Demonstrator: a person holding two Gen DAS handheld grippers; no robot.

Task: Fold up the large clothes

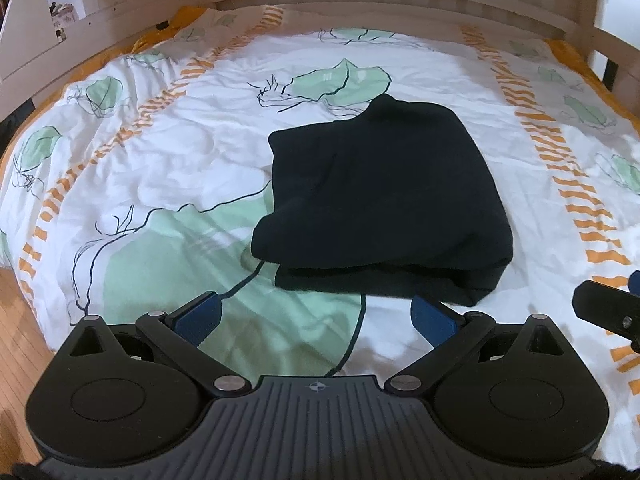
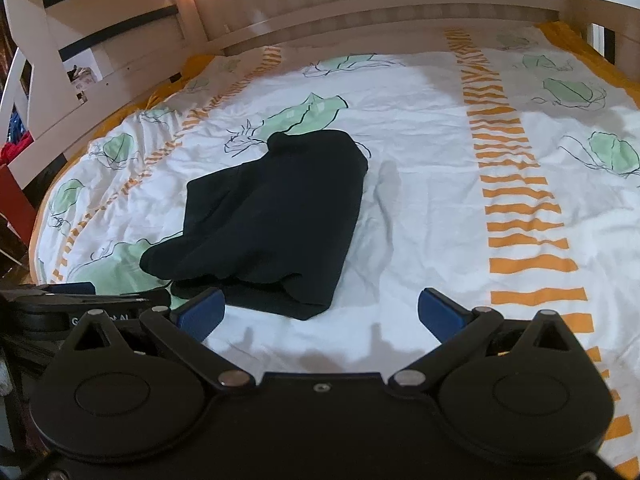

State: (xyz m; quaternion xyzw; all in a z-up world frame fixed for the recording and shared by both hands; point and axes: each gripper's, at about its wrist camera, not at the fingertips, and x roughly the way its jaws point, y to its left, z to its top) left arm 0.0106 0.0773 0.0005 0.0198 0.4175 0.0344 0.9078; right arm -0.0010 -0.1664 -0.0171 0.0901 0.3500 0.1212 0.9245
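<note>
A bed (image 1: 168,152) in a leaf-print cover fills the room, and the dark garment (image 1: 384,200) lies folded near its middle. Left gripper (image 1: 316,316) and right gripper (image 2: 320,312) hang by the near edge, jaws apart, empty. I'd square the lower layers before another fold.

Ahead of the fingers, a bed (image 1: 168,152) under a white, green-leafed, orange-striped cover; beyond, a pale wooden headboard (image 2: 400,4); left, wood floor (image 1: 20,320).
</note>
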